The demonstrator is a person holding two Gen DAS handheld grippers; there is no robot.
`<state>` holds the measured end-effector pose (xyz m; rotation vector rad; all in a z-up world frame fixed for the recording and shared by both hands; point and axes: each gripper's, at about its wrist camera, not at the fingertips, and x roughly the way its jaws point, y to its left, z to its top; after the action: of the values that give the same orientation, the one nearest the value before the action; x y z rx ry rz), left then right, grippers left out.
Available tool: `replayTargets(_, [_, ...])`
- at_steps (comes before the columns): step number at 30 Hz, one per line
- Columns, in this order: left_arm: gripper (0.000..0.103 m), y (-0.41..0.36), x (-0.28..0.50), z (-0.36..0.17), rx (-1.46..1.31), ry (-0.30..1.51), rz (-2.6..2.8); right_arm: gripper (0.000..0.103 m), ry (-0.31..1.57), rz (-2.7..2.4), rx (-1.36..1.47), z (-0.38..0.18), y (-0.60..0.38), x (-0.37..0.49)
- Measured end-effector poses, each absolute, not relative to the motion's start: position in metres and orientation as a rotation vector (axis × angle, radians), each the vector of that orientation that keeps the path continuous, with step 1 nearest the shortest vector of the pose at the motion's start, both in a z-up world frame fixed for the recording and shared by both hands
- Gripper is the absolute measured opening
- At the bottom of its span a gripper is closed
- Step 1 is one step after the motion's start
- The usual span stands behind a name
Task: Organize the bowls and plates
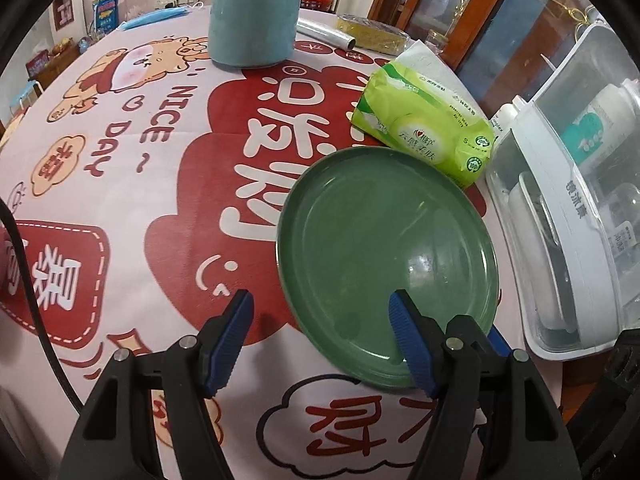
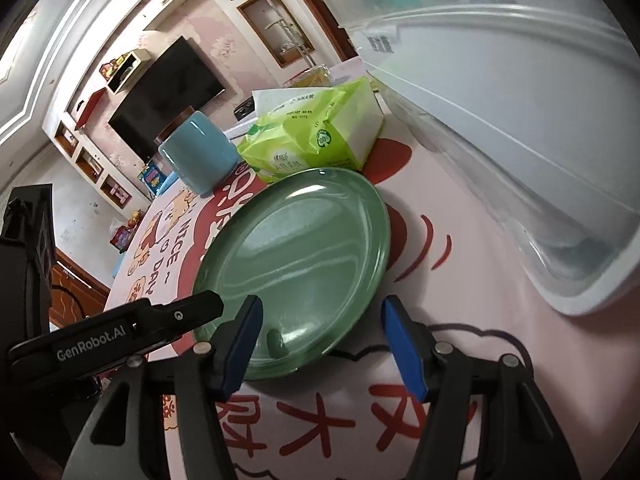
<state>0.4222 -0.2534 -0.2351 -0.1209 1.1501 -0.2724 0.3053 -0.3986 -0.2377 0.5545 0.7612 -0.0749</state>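
A round green plate [image 1: 380, 256] lies flat on the patterned tablecloth, and nothing is on it. In the left wrist view my left gripper [image 1: 320, 300] is open and straddles the plate's left rim. One blue pad is over the plate's inside and the other over the cloth. In the right wrist view the same plate [image 2: 296, 264] sits ahead of my right gripper [image 2: 320, 304]. That gripper is open across the plate's near right rim, and its pads do not press on it. A black finger [image 2: 192, 310] of the left gripper reaches in from the left.
A teal canister [image 1: 254, 16] stands at the table's far side. A green tissue pack [image 1: 424, 128] touches the plate's far rim. A white rack with a clear lid [image 1: 560, 220] borders the plate on the right. A cling-film roll [image 1: 326, 34] lies at the back.
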Motion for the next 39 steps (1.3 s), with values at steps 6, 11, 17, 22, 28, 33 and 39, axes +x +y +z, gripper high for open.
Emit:
replayTargets(6, [0.061,-0.252,0.426,-0.246,-0.159,1.153,-0.292,0.056,0.743,-0.064,0.556,-0.239,-0.401,0.309])
replayTargets(11, [0.056,-0.257,0.423,-0.248,-0.104,1.116,-0.299,0.053,0.744,-0.060,0.559,-0.239,-0.403,0.310])
replayTargets(17, [0.048,-0.259,0.423,-0.248,-0.081,1.094,-0.276,0.036,0.760,-0.073,0.554,-0.241,-0.403,0.312])
replayTargets(22, [0.037,-0.255,0.423,-0.248,-0.088,1.096,-0.245,0.024,0.771,-0.106,0.541,-0.242,-0.402,0.311])
replayTargets(28, [0.021,-0.242,0.426,-0.248,-0.140,1.120,-0.222,0.018,0.784,-0.115,0.536,-0.241,-0.403,0.309])
replayTargets(33, [0.018,-0.236,0.424,-0.247,-0.153,1.141,-0.208,0.016,0.811,-0.092,0.577,-0.242,-0.404,0.306])
replayTargets(39, [0.017,-0.235,0.416,-0.240,-0.132,1.149,-0.212,0.016,0.839,-0.077,0.610,-0.239,-0.407,0.300])
